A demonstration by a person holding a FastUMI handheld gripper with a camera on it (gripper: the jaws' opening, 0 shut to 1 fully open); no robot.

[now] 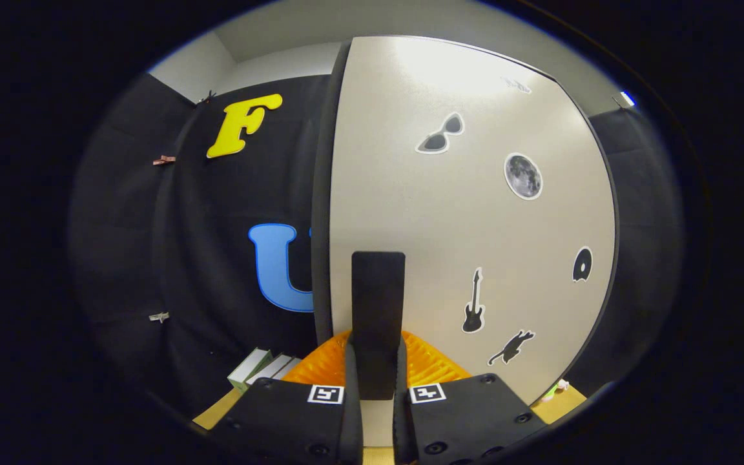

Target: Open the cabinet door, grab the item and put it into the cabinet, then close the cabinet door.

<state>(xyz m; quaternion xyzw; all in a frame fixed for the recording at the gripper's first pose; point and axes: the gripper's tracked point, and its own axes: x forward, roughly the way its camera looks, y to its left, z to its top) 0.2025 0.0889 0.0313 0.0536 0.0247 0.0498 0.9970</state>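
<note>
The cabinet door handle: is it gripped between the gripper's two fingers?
Yes, the dark upright handle on the cabinet door sits pinched between both fingers of the gripper.

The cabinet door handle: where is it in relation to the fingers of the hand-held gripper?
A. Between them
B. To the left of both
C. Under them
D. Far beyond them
A: the dark upright handle on the white cabinet door stands between the two fingers of the hand-held gripper, which close on it.
</note>
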